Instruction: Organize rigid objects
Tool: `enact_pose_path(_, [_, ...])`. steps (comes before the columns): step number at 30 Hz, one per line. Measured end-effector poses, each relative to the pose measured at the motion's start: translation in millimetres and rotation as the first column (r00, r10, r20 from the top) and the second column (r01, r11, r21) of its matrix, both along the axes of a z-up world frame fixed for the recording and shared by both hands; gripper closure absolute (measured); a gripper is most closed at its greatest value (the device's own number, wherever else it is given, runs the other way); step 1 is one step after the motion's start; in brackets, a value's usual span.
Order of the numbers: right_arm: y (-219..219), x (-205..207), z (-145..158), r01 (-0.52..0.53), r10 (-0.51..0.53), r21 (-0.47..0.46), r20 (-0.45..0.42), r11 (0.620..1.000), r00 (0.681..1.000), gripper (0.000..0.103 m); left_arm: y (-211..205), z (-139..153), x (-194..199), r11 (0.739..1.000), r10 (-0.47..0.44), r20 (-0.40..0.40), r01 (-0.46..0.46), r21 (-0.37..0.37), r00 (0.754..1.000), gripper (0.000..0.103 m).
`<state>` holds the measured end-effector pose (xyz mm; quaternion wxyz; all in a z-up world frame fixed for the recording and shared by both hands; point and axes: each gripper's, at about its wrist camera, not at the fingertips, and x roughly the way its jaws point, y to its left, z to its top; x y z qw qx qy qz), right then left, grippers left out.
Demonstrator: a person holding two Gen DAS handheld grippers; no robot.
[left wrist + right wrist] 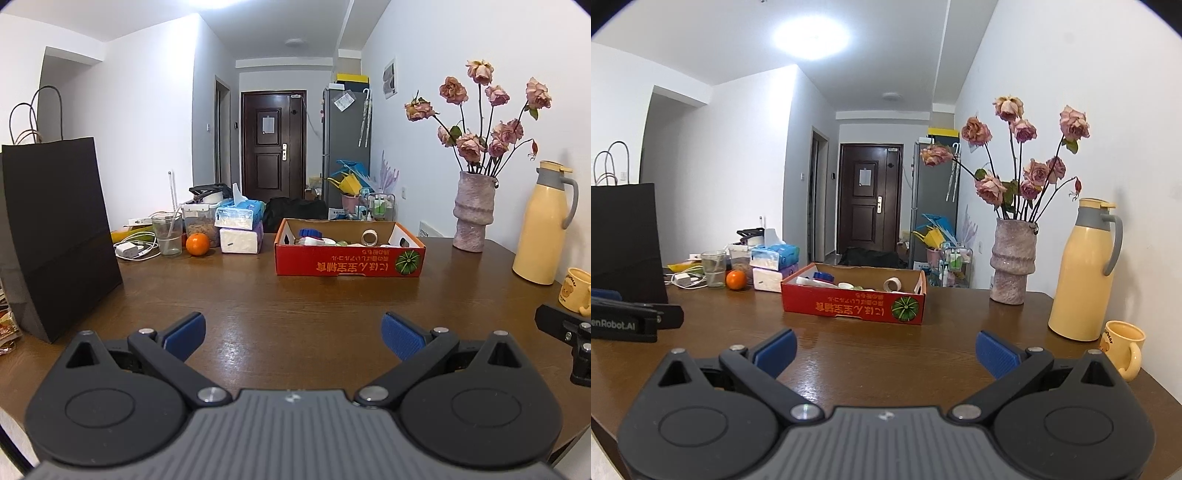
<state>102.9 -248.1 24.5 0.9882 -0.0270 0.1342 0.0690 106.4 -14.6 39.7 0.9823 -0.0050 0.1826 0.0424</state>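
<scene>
A red cardboard box [349,260] [854,304] sits mid-table with several small items in it: a roll of tape [369,237] [893,284], a blue cap [311,233] [823,276] and white bottles. My left gripper [293,338] hovers open over bare wood well in front of the box, nothing between its blue pads. My right gripper [885,350] is likewise open and empty, nearer the table's right side. Each gripper shows at the edge of the other's view.
A black paper bag [55,236] stands at the left. Behind it are a glass [168,234], an orange [197,244], tissue packs [240,229] and a charger. At the right stand a vase of dried roses [1012,262], a yellow jug [1082,269] and a yellow mug [1123,347].
</scene>
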Motion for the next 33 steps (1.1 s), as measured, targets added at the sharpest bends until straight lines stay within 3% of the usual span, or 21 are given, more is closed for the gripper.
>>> enact_pose_path(33, [4.9,-8.4,1.4,-0.003,0.003,-0.014,-0.006,1.0,1.0,0.0,-0.1,1.5,-12.3,1.0,-0.009,0.011,0.009,-0.004,1.0,0.0])
